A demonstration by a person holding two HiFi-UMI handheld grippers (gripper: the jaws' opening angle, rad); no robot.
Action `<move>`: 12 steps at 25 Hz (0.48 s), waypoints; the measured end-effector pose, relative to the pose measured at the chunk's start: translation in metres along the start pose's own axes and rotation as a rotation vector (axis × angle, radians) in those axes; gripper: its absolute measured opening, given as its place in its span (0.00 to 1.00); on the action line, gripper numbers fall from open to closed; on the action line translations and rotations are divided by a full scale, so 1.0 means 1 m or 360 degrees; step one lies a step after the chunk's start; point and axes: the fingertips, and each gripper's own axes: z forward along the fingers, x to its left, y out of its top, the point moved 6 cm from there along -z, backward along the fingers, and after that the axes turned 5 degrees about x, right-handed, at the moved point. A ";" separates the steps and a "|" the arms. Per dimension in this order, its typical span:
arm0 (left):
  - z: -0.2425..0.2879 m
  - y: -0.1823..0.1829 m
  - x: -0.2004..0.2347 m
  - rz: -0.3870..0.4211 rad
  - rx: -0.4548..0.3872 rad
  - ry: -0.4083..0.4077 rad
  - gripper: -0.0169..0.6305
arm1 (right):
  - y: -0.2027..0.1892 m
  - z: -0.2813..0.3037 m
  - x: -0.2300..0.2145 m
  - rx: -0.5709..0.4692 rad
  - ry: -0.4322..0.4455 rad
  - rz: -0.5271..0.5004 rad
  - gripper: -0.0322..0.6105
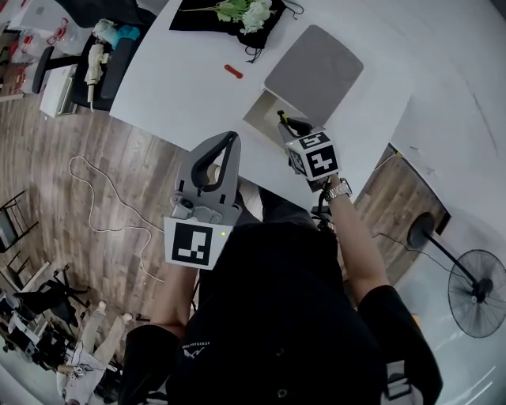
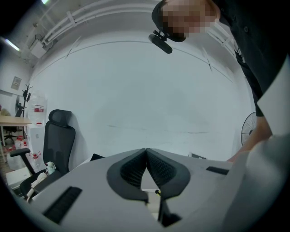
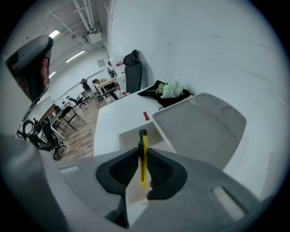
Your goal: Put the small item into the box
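Yellow utility knife [image 3: 142, 152] is clamped edge-on between the pads of the right hand-held gripper [image 3: 143, 168], its black-tipped end poking out past the jaw tips. The jaws press on both flat sides of it, so the grip is narrow and full. From the head view that right hand-held gripper [image 1: 289, 126] reaches over the white surface [image 1: 190, 87], and the knife [image 1: 281, 119] sits right at the near edge of the open box [image 1: 263, 116]. The box's grey lid [image 1: 314, 65] is flipped back and lies flat beyond the opening. In the right gripper view the box [image 3: 135, 135] shows straight ahead, just behind the knife. Over on the other side, the left hand-held gripper [image 2: 146, 153] has its ribbed pads pressed tip to tip with nothing between them. In the head view the left hand-held gripper [image 1: 231, 138] is held up near the body, apart from the box. A small red piece [image 1: 232, 72] lies on the surface past the box, and white flowers [image 1: 247, 11] rest on a black cloth [image 1: 207, 19] at the far edge
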 end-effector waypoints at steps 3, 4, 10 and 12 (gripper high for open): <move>0.000 -0.002 0.003 -0.0004 0.0010 0.0020 0.03 | -0.001 0.011 -0.002 0.0040 0.0002 0.0006 0.14; 0.000 -0.003 0.004 -0.0010 0.0010 0.0027 0.03 | -0.001 0.014 -0.003 0.0055 0.0001 0.0006 0.14; -0.003 -0.003 0.006 -0.0034 0.0011 0.0061 0.03 | -0.003 0.034 -0.005 0.0139 -0.0007 -0.0035 0.14; -0.005 -0.004 0.010 -0.0043 0.0013 0.0081 0.03 | -0.004 0.041 -0.005 0.0168 -0.0009 -0.0047 0.14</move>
